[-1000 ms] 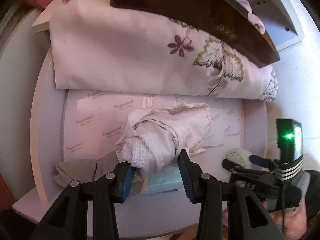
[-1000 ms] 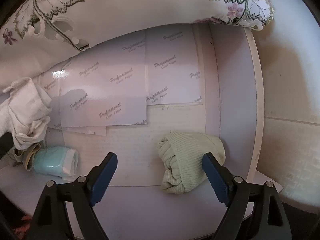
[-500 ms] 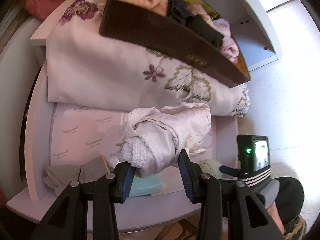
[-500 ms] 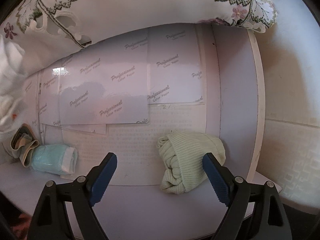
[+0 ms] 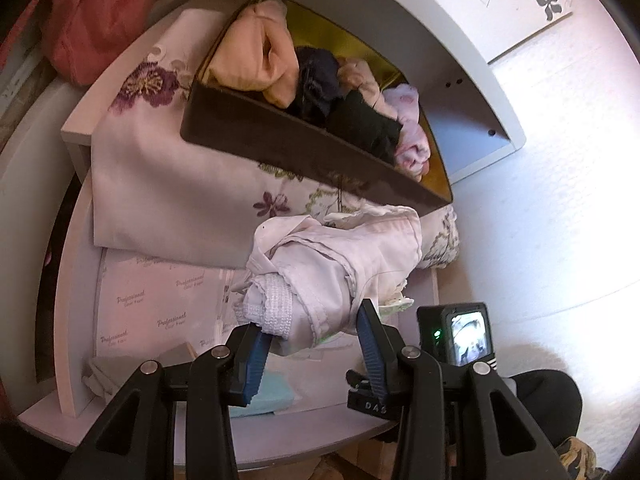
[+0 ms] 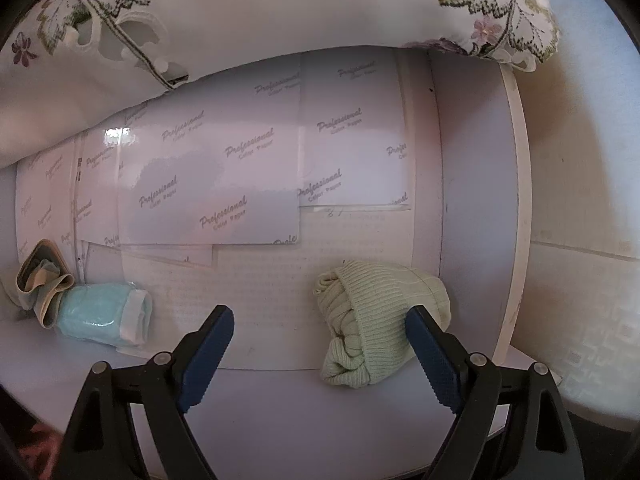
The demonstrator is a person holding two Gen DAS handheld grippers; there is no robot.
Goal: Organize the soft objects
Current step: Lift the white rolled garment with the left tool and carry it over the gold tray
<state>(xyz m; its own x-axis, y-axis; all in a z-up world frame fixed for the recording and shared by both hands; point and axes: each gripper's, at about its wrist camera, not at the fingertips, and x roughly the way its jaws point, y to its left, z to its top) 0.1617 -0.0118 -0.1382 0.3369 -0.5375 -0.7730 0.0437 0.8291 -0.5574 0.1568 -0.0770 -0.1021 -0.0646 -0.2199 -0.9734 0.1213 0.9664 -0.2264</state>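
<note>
My left gripper (image 5: 310, 348) is shut on a rolled white cloth bundle (image 5: 332, 272) and holds it in the air above the shelf. Beyond it a dark brown box (image 5: 304, 148) with a gold lining rests on a folded floral cloth (image 5: 168, 200); rolled peach, dark and pink garments lie inside. In the right wrist view my right gripper (image 6: 324, 354) stands open above the shelf. A rolled pale green knit (image 6: 372, 320) lies between its fingers, closer to the right one, untouched. A light blue roll (image 6: 100, 314) and a beige-grey roll (image 6: 40, 280) lie at the left.
Glossy printed paper sheets (image 6: 240, 160) cover the white shelf board (image 6: 472, 200). The floral cloth (image 6: 240, 12) hangs over the back of the shelf. A red cloth (image 5: 92, 20) lies at the far left, and a white wall (image 5: 560, 200) runs along the right.
The left gripper has risen and tilted up with the white bundle, bringing the box's inside into view. The bundle has left the right wrist view. The right gripper has stayed still.
</note>
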